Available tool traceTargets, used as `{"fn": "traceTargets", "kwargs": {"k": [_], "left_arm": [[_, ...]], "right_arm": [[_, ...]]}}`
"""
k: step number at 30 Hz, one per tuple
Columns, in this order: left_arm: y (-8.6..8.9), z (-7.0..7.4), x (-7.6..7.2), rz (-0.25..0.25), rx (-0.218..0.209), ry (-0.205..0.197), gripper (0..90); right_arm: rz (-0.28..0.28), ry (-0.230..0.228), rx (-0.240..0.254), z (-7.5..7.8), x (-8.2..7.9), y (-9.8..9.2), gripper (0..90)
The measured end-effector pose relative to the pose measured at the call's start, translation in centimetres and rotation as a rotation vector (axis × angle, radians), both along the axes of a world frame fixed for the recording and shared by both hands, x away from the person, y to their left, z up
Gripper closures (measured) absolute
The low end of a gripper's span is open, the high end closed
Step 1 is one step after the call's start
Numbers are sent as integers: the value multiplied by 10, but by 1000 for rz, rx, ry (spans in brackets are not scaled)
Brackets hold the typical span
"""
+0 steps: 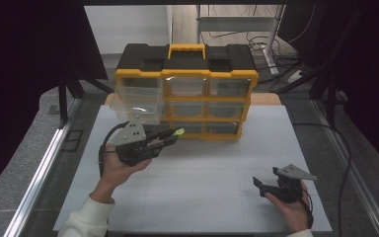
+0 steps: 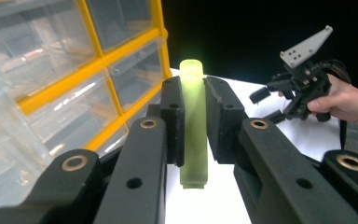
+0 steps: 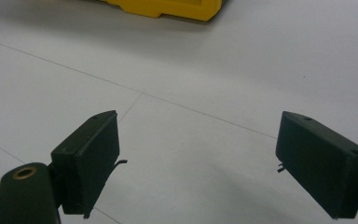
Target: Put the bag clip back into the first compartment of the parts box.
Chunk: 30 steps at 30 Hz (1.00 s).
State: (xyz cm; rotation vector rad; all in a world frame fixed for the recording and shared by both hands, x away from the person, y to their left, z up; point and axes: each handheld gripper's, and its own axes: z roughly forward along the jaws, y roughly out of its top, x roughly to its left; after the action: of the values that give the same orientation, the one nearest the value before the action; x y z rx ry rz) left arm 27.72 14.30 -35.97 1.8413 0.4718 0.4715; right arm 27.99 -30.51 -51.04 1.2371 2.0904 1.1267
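Pale-green translucent bar [image 2: 194, 126], flat and round-ended, clamped upright in left tongs [image 2: 195, 122]; right tongs [image 3: 198, 163] apart.

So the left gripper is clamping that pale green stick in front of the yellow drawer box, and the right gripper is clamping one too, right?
Not quite. The left gripper does clamp the pale green stick in front of the yellow drawer box. The right gripper holds nothing: the right gripper view shows its jaws wide apart over the bare white table.
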Motion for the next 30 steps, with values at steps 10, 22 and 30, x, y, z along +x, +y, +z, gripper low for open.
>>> {"fn": "traceTargets", "kwargs": {"k": [10, 22, 30], "left_arm": [[5, 3, 0, 19, -27, -11, 778], [10, 5, 1, 36, -40, -16, 778], [17, 9, -2, 57, -59, -31, 778]], "right_arm": [[0, 2, 1, 0, 0, 0, 137], [0, 1, 0, 0, 0, 0, 137], [-1, 0, 1, 0, 0, 0, 137]]}}
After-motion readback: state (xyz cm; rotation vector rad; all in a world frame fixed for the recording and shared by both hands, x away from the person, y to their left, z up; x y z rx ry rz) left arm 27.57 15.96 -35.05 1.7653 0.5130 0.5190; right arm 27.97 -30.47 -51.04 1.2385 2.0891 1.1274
